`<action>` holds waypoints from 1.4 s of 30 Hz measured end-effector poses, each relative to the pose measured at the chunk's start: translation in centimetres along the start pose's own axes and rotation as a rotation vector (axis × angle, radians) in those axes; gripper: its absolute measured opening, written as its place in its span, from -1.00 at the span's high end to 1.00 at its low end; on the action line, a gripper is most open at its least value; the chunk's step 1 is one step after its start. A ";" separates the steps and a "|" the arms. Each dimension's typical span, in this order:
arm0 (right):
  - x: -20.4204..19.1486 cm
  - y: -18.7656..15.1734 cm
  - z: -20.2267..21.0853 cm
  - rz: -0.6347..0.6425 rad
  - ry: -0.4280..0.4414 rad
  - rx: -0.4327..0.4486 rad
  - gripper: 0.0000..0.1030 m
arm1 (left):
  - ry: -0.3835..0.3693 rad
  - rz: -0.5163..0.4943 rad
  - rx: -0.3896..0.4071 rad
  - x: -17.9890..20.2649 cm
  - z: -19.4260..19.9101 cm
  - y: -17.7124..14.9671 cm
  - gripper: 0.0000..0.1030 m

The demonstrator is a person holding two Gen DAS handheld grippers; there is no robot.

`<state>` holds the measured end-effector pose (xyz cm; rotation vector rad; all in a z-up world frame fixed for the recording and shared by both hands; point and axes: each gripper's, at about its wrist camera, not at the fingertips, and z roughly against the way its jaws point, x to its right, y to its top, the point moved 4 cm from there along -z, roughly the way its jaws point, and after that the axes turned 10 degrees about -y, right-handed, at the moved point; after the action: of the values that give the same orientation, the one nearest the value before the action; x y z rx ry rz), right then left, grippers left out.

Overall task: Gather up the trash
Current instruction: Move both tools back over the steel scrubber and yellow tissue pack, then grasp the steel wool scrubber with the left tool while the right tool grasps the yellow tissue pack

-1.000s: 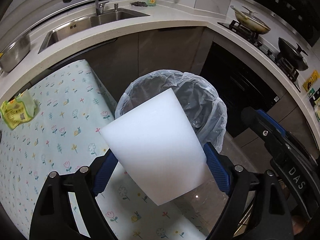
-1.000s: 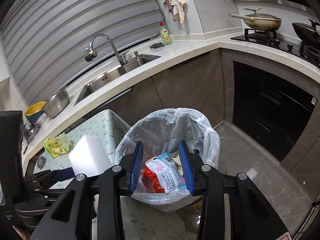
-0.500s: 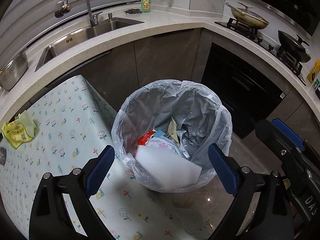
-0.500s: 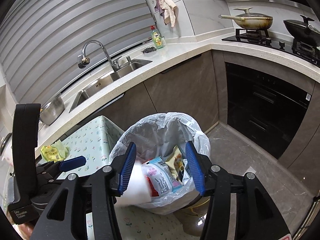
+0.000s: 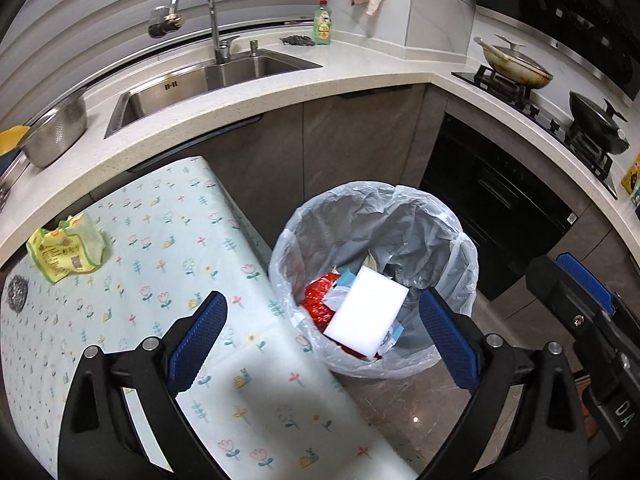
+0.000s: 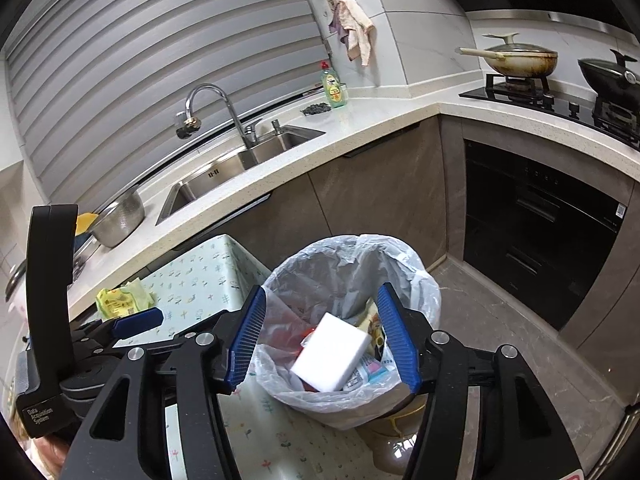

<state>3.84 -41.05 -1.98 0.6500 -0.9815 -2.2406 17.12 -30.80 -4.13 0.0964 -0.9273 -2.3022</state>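
Observation:
A white foam block (image 5: 366, 310) lies on top of wrappers inside the plastic-lined trash bin (image 5: 460, 248) beside the table; it also shows in the right wrist view (image 6: 330, 352), in the bin (image 6: 404, 258). My left gripper (image 5: 320, 340) is open and empty, above the table edge and the bin's near rim. My right gripper (image 6: 322, 338) is open and empty, above the bin. A crumpled yellow-green packet (image 5: 64, 248) lies on the floral tablecloth (image 5: 160, 240) at the far left, and it shows in the right wrist view (image 6: 122, 300).
A steel scourer (image 5: 16, 292) lies at the table's left edge. The counter behind holds a sink (image 5: 208, 80), a colander (image 5: 56, 132) and a soap bottle (image 5: 322, 28). Pans (image 5: 516, 66) sit on the hob at right. The oven front (image 5: 492, 204) stands behind the bin.
My left gripper opened and let go of the white foam block, which dropped into the bin. My right gripper opened wider. Both grippers rose and drew back from the bin.

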 end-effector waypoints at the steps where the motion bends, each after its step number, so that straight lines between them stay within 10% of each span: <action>1: -0.6 0.0 0.2 0.008 0.007 0.002 -0.10 | 0.006 0.007 0.003 -0.5 0.3 -0.1 -0.80; 23: -21.1 -3.3 -1.7 0.243 0.237 -0.079 -0.33 | 0.272 0.335 0.079 -23.7 10.2 -5.8 -0.86; 42: -38.6 -6.7 -16.9 0.414 0.375 -0.205 -0.32 | 0.448 0.452 0.099 -46.3 11.2 -9.1 -0.86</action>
<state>39.40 -18.93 -10.00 0.6726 -0.6208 -1.7447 45.43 8.24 -9.17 0.3864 -0.7369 -1.7201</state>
